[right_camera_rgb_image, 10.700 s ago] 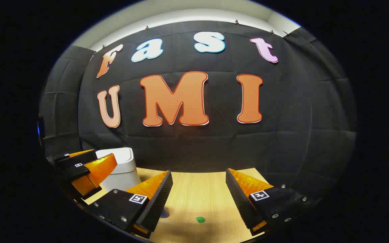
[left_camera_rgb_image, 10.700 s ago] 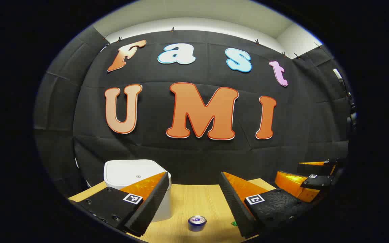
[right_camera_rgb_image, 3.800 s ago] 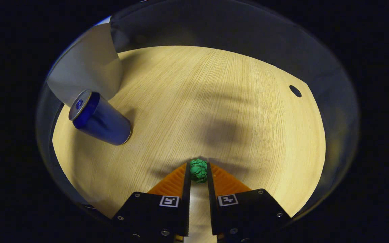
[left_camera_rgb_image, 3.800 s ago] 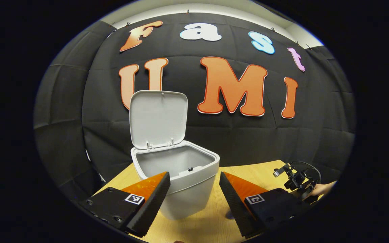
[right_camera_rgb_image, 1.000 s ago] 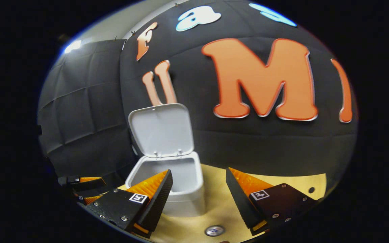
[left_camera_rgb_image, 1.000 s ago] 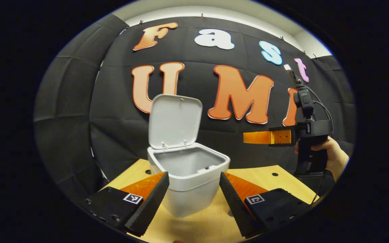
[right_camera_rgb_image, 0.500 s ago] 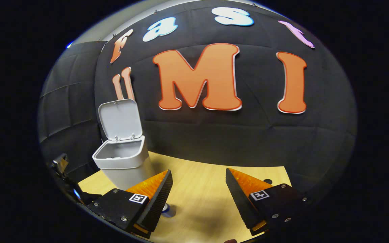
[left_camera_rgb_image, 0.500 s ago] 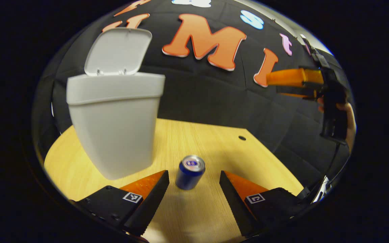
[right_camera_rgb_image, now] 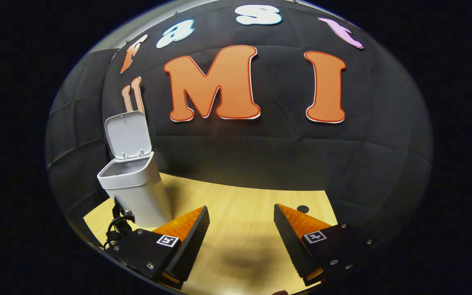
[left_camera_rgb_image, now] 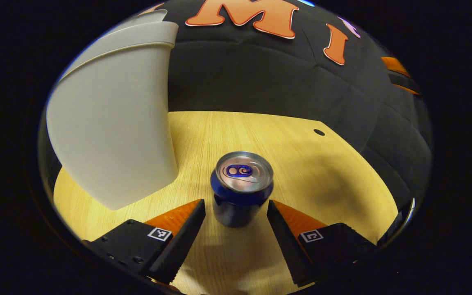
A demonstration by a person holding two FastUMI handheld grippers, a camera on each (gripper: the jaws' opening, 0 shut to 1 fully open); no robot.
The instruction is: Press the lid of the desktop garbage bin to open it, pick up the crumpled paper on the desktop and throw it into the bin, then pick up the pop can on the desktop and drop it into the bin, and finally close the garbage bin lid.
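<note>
Two risks stand out. If the left gripper [left_camera_rgb_image: 236, 213] closes off-centre, one finger could meet the upright pop can [left_camera_rgb_image: 241, 188] first and tip it over on the tabletop [left_camera_rgb_image: 293, 155]; a grip too near the rim could also let it slip on the way to the garbage bin [left_camera_rgb_image: 113, 123], whose lid [right_camera_rgb_image: 127, 133] stands open. The can stands just ahead of the wide-open jaws, between the two fingertips and touching neither, with the bin close on its left. The right gripper [right_camera_rgb_image: 240, 229] hangs above bare tabletop, jaws apart and holding nothing.
</note>
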